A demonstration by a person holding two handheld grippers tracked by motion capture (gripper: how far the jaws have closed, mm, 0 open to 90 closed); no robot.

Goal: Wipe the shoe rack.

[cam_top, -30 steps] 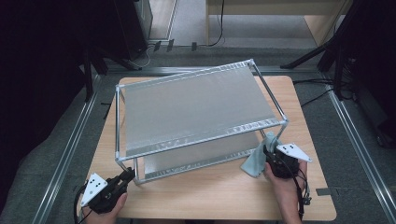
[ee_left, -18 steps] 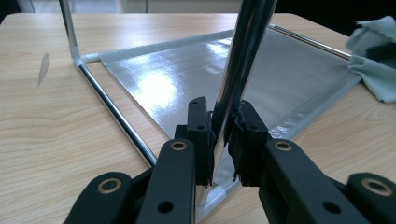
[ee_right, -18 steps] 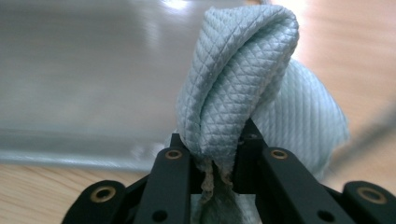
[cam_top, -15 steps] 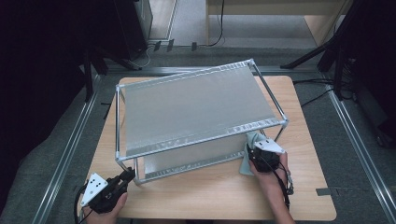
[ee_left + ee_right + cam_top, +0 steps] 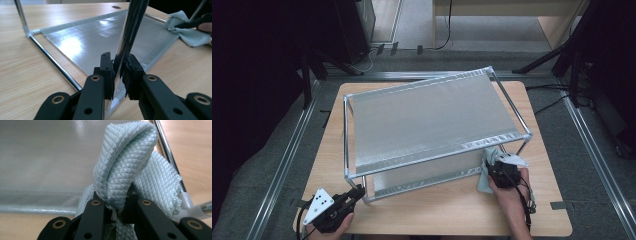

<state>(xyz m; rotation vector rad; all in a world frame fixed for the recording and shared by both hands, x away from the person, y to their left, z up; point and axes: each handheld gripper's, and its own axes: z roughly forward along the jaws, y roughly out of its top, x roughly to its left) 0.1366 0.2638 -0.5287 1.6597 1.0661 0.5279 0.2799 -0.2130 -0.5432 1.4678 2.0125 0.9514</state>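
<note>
Cloth [image 5: 125, 170], pale green and bunched, sits clenched in the right gripper [image 5: 502, 172] at the rack's [image 5: 432, 120] near right corner, touching the lower shelf [image 5: 100, 37] ahead, while the left gripper [image 5: 119, 72] clamps the near left upright post [image 5: 130, 32].

The high view looks forward and down from above the near side of the table [image 5: 439, 215], far enough off to take in the whole tabletop, the metal shelf rack [image 5: 432, 122] at mid frame and floor all round.

The left gripper view sits low, just above the tabletop, and looks along the left hand-held gripper [image 5: 119, 72] past a chrome post [image 5: 130, 32], very near, over the rack's lower shelf.

The right gripper view is closer still, its lens right behind a pale green cloth [image 5: 125, 167] at centre.

All three share the rack's lower shelf; the cloth [image 5: 187, 32] also appears at the upper right of the left gripper view.
</note>
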